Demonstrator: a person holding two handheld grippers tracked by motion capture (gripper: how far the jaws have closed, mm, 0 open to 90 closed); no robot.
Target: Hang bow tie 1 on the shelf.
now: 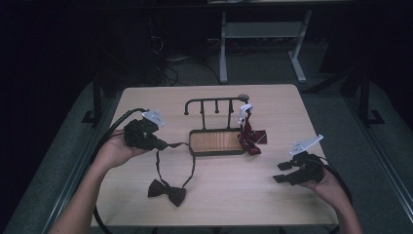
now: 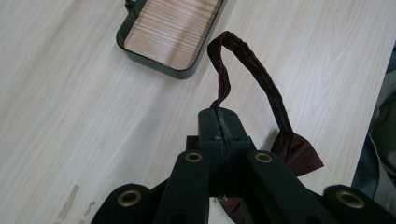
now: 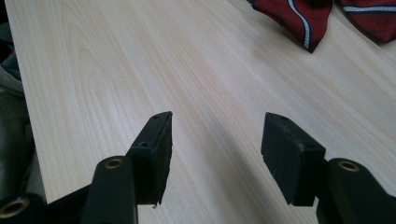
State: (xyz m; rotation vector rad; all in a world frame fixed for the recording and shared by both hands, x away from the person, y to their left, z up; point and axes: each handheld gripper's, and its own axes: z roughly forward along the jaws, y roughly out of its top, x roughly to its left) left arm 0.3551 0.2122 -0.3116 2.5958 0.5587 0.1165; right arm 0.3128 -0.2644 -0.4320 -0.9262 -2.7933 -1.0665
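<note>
A dark maroon bow tie (image 1: 167, 190) lies near the table's front, its neck strap (image 1: 176, 146) looping up off the wood. My left gripper (image 1: 163, 144) is shut on that strap (image 2: 247, 70), holding the loop raised, with the bow (image 2: 299, 154) hanging at the table beside the jaws. A black stand (image 1: 216, 141) with a wooden tray base (image 2: 175, 28) and a row of hooks (image 1: 214, 101) sits mid-table. A red striped bow tie (image 1: 252, 139) hangs from its right end and rests on the table (image 3: 303, 18). My right gripper (image 1: 278, 173) stands open over bare wood (image 3: 215, 140).
The light wooden table (image 1: 229, 195) has its front edge close to both forearms. Black cables (image 1: 114, 124) trail from the grippers. A grey desk frame (image 1: 263, 34) stands on the dark floor behind the table.
</note>
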